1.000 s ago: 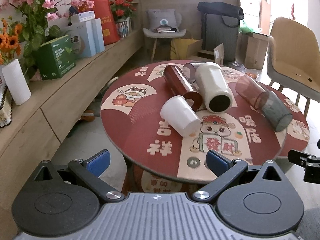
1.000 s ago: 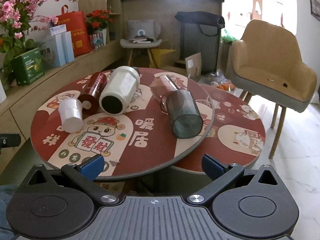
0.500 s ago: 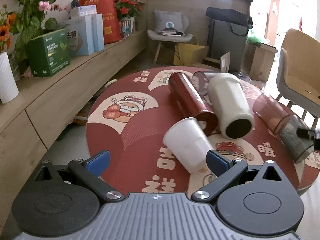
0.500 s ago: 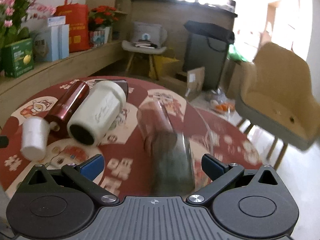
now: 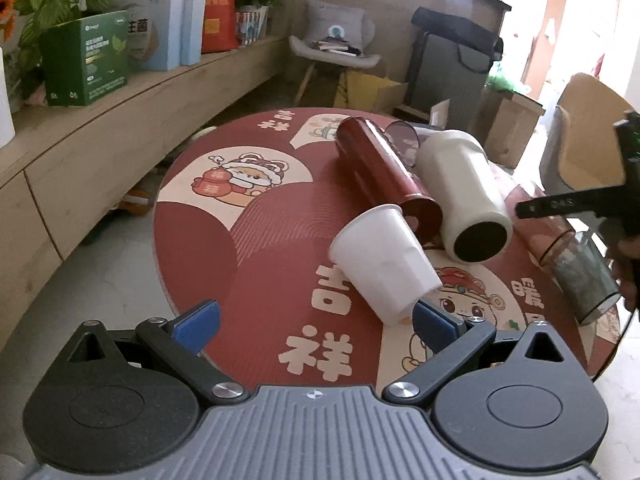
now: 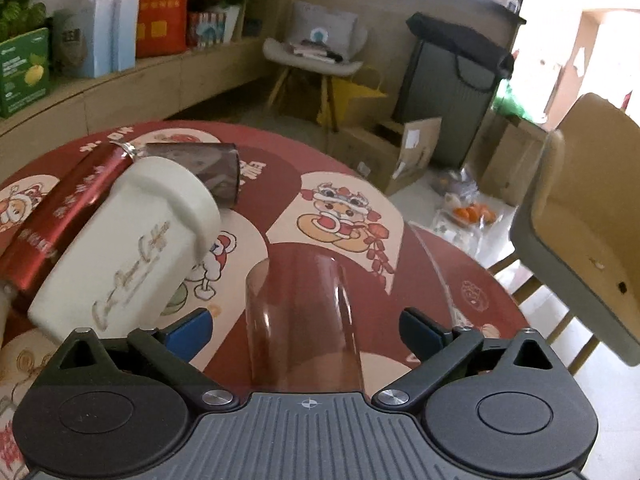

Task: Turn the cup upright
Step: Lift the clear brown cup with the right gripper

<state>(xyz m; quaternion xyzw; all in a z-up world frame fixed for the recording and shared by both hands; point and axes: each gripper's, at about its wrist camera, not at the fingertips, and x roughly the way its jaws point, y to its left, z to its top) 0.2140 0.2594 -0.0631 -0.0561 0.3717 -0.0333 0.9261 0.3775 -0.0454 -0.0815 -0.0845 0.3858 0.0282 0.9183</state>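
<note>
Clearly we have two candidates. Our left gripper [image 5: 315,322], blue pads spread wide, faces the white ribbed plastic cup [image 5: 384,262] lying on the red printed round table [image 5: 248,248], its base near the right pad, axis running away up-left. Our right gripper [image 6: 306,330], equally spread, straddles the brown translucent tumbler [image 6: 302,316], axis straight ahead.
</note>
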